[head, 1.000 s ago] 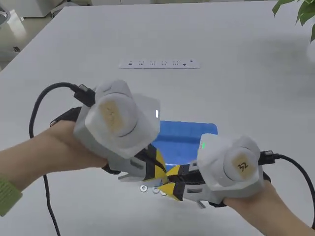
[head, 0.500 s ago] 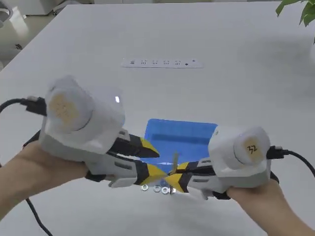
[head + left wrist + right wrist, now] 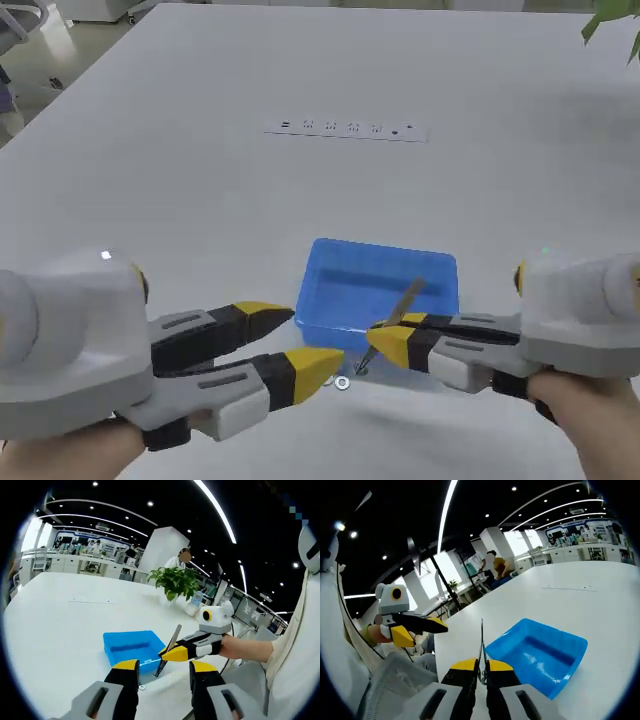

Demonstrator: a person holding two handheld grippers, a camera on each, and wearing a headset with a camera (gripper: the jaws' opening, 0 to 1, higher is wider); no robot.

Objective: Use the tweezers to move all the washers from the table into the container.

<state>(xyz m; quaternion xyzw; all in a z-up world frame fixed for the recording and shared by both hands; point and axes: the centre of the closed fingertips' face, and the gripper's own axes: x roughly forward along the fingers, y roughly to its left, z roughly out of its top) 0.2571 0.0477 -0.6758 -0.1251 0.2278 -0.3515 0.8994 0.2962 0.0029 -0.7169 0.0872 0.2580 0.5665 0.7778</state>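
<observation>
My right gripper is shut on thin metal tweezers, which slant up over the front of the blue container. The tweezers' lower end is close above one small washer on the white table. My left gripper stands open at the lower left, holding nothing, its upper jaw by the container's front left corner. In the right gripper view the jaws pinch the tweezers beside the container. The left gripper view shows its own jaws apart, the tweezers, the container and the washer.
A white power strip lies far back on the wide white table. A potted plant stands at the table's far right corner. People and workbenches are in the room beyond.
The two grippers, close together over the washers before, have drawn apart. The left one has moved left and stands open. The tweezers now stay with the right gripper. The head camera has shifted.
</observation>
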